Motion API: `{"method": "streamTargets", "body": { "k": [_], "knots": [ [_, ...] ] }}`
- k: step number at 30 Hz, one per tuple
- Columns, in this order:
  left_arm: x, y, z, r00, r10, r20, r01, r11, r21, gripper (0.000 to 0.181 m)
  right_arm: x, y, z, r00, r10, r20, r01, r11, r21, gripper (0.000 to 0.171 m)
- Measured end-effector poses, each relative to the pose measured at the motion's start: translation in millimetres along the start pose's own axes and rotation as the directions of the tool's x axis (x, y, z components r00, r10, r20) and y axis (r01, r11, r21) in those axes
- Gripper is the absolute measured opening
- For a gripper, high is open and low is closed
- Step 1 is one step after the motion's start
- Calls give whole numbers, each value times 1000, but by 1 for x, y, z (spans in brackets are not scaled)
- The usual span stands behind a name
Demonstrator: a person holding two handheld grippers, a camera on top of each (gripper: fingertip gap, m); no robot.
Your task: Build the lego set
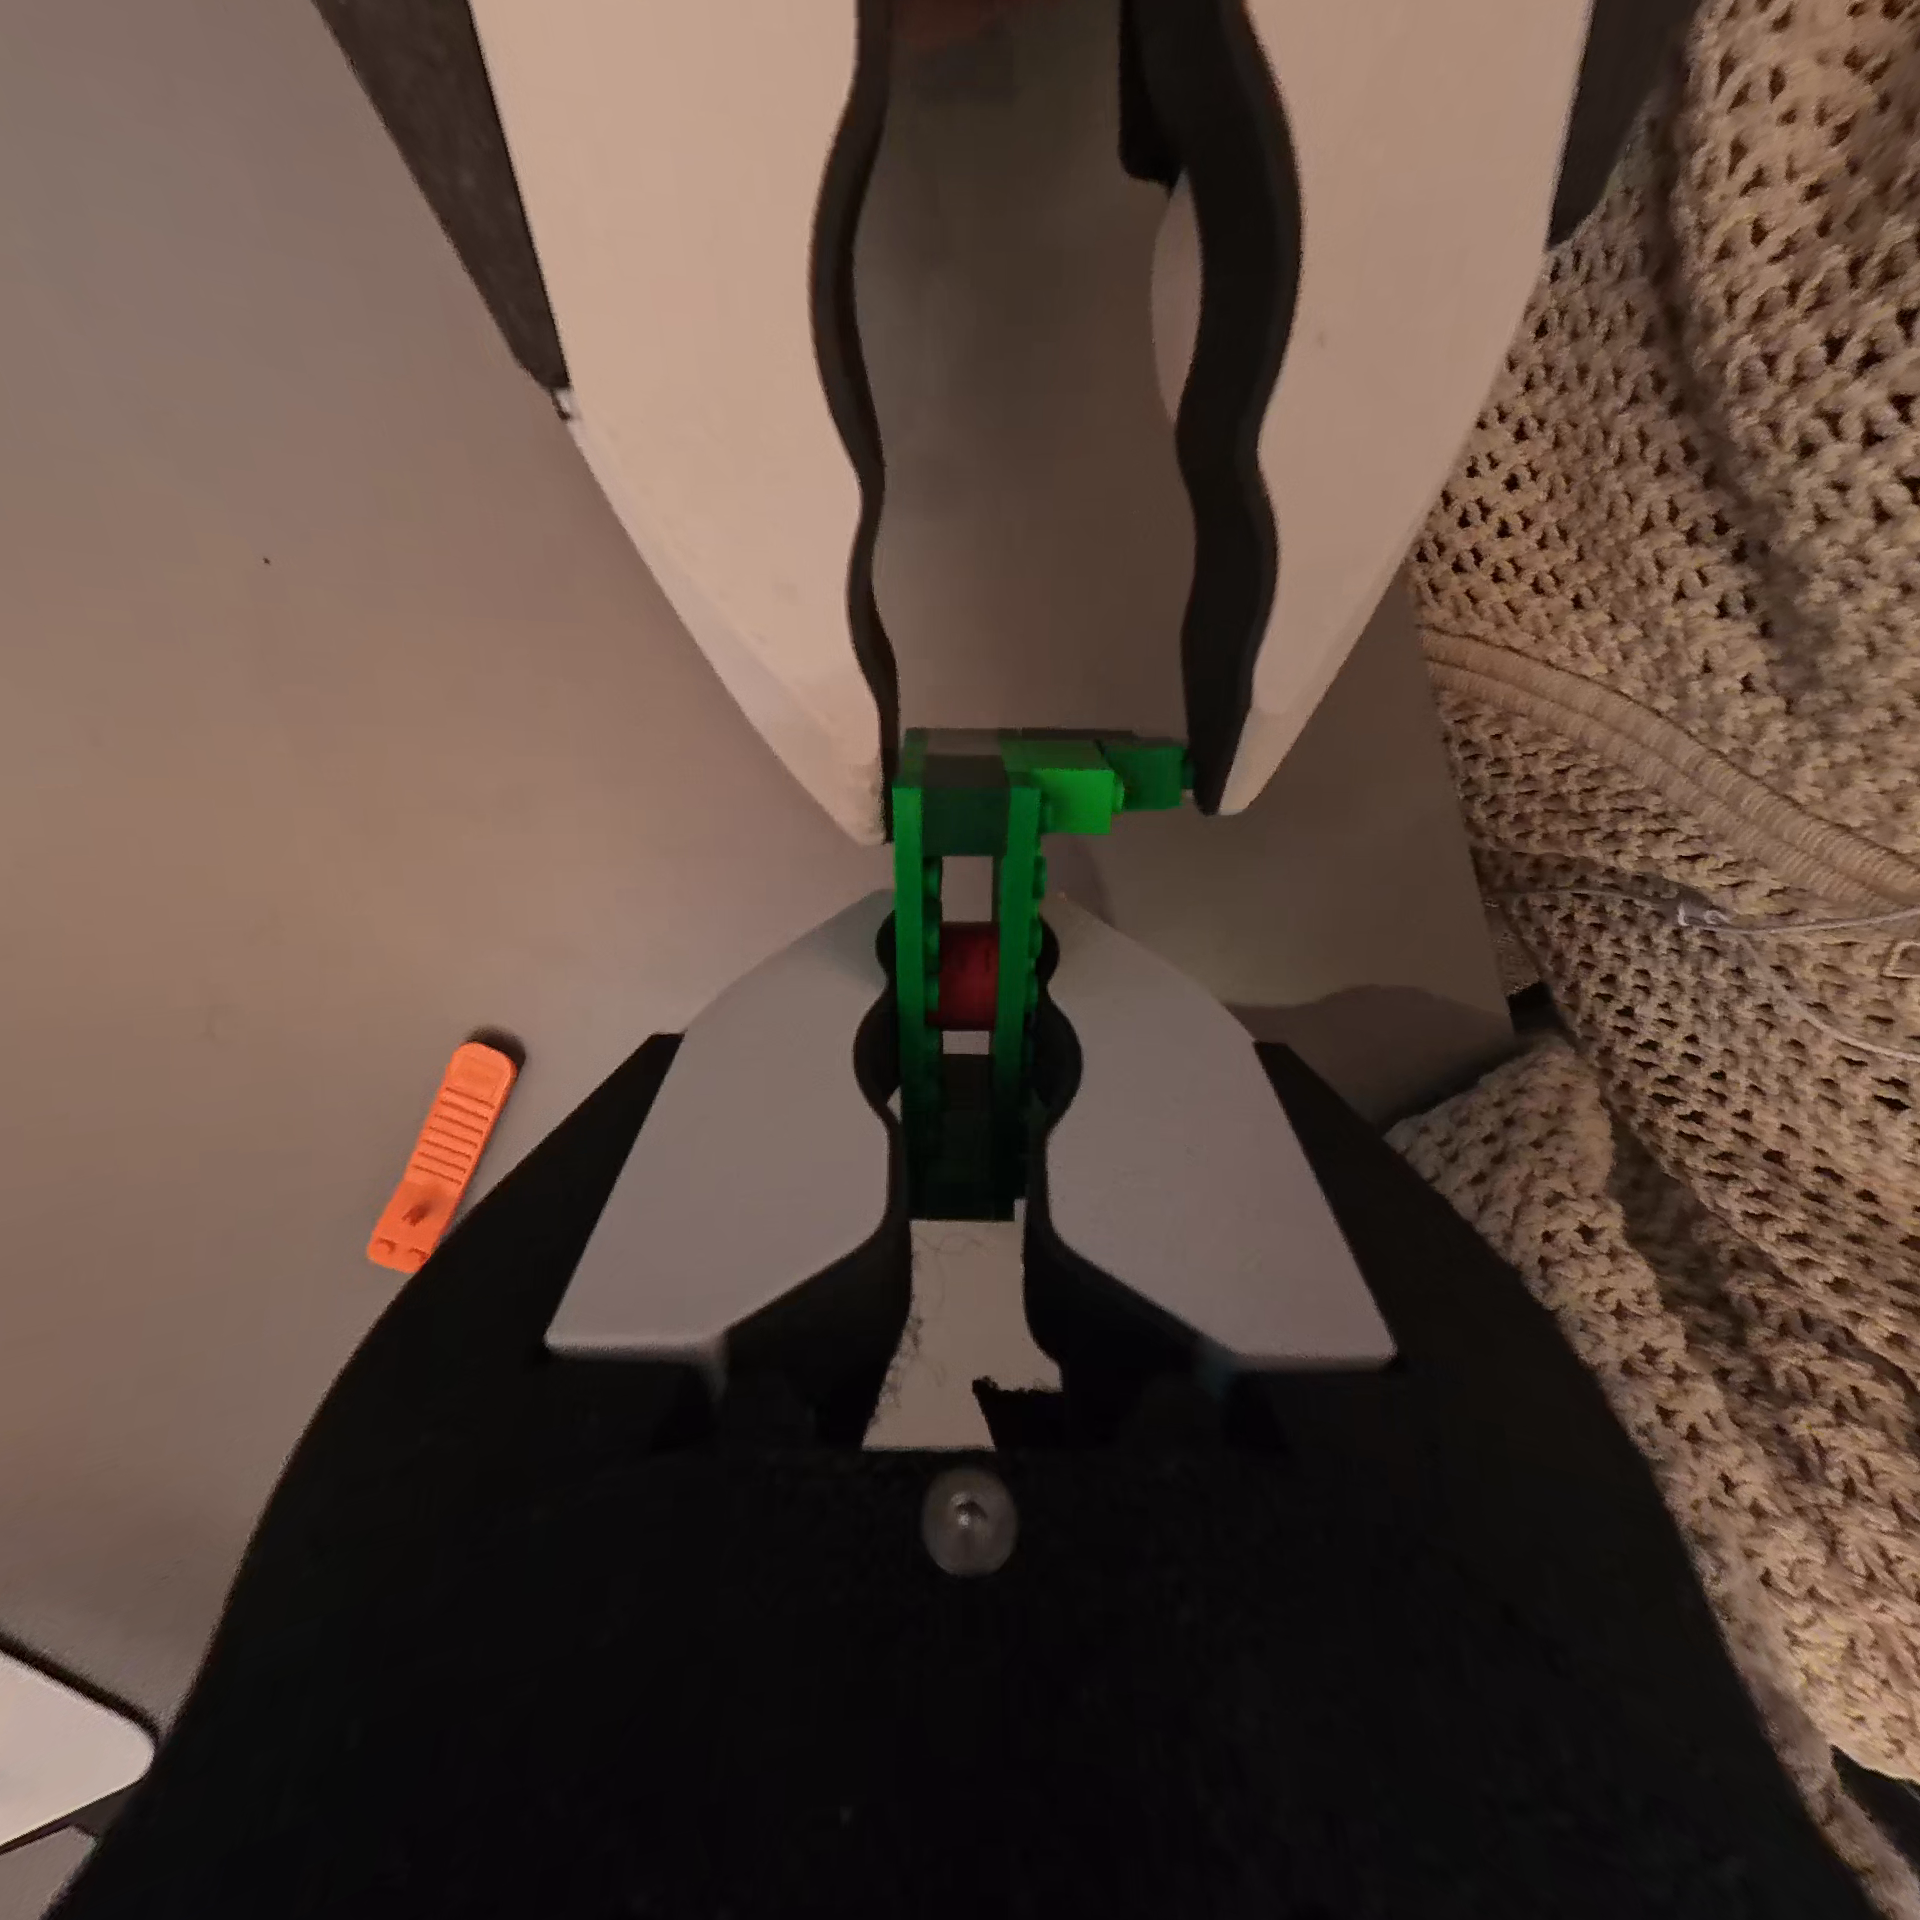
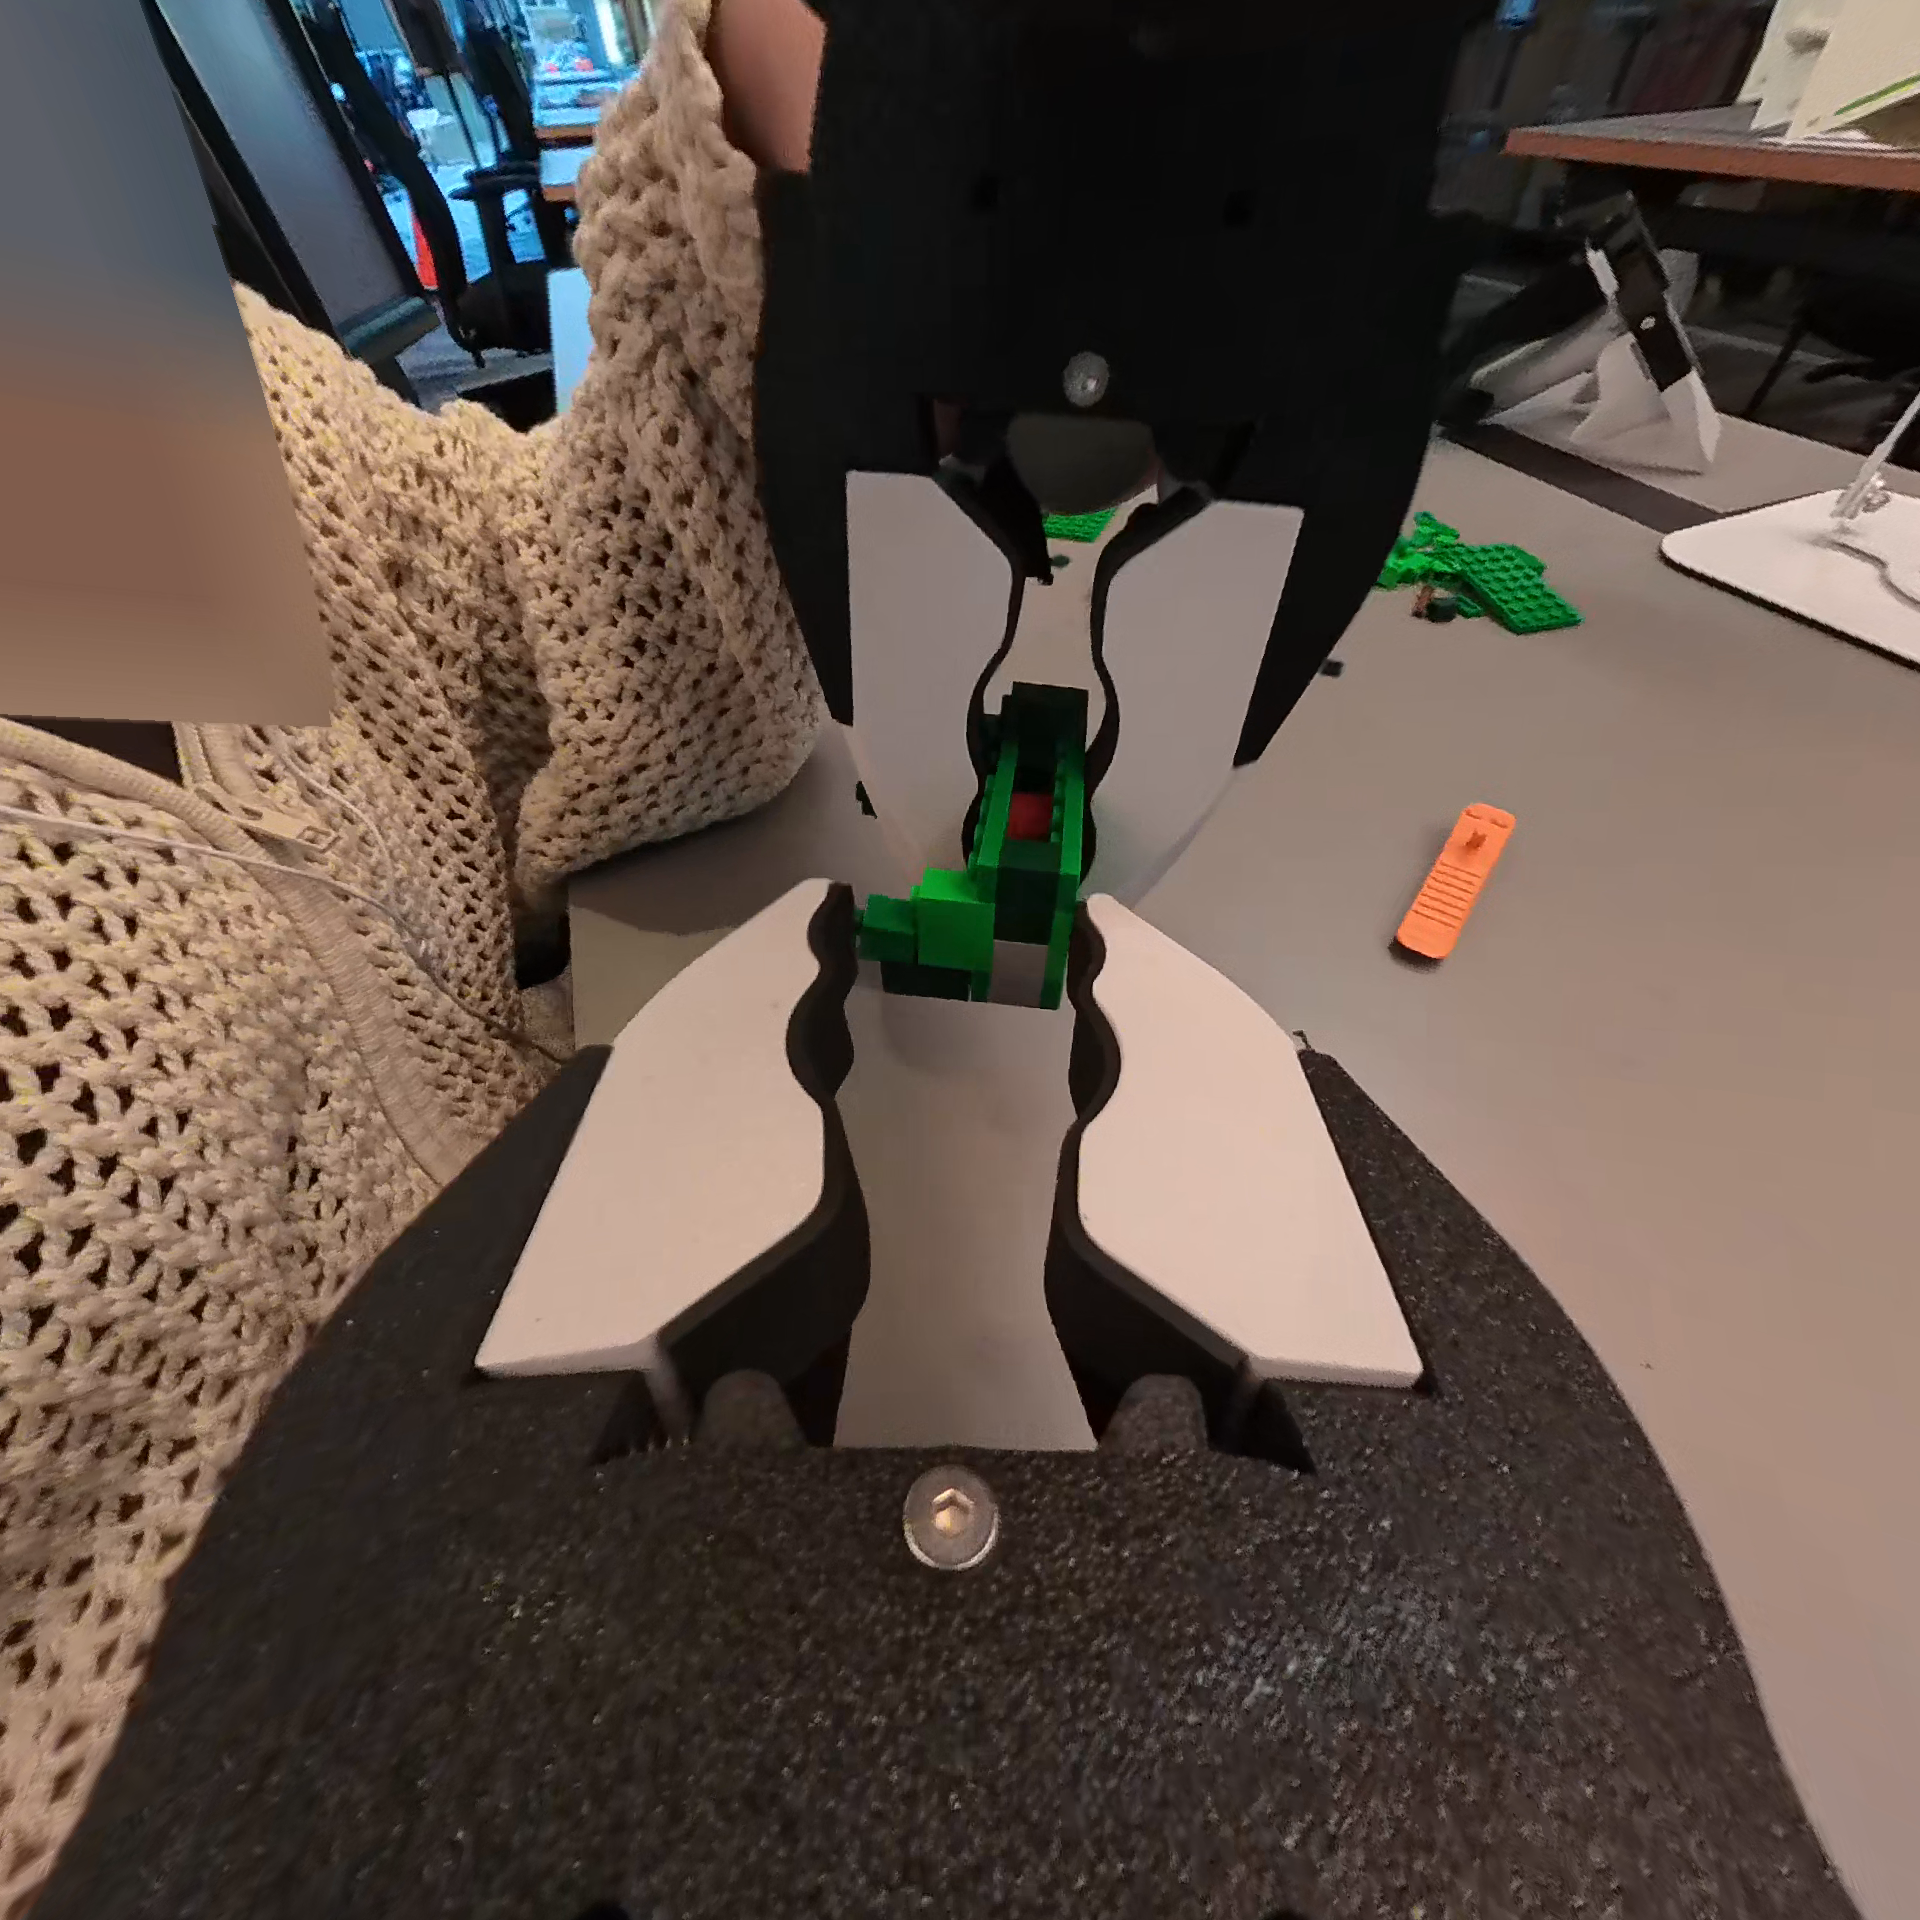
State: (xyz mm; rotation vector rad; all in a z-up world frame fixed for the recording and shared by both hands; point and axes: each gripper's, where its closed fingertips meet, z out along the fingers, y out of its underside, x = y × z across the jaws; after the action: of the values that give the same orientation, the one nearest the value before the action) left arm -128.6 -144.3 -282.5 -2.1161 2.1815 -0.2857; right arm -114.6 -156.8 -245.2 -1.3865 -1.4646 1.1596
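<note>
Right now I hold the green brick frame between both tongs, above the table. My left tongs are narrow, clamped on its long sides around the red piece. My right tongs stand wider, pinching the far end where a light green block sticks out. I judge this a pressing step; next I'd squeeze squarely without twisting. No boxes or trays show; loose green plates and an orange brick remover lie beyond the right tongs.
</note>
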Motion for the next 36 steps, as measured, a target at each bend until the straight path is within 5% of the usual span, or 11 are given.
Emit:
{"method": "streamTargets", "body": {
  "k": [16,22,36],
  "knots": [
    [2,1,4,1000,7,-19,-7,1000,-14,20,0,5,2,999,16,-51,-17,1000,-13,39],
    [1,0,3,1000,-4,-31,4,1000,3,20,-3,5,3,997,-44,-55,42,999,-35,51],
    [0,-2,2,1000,21,-7,-21,1000,2,20,0,5,0,998,-15,-60,13,999,-46,40]
  ]
}}
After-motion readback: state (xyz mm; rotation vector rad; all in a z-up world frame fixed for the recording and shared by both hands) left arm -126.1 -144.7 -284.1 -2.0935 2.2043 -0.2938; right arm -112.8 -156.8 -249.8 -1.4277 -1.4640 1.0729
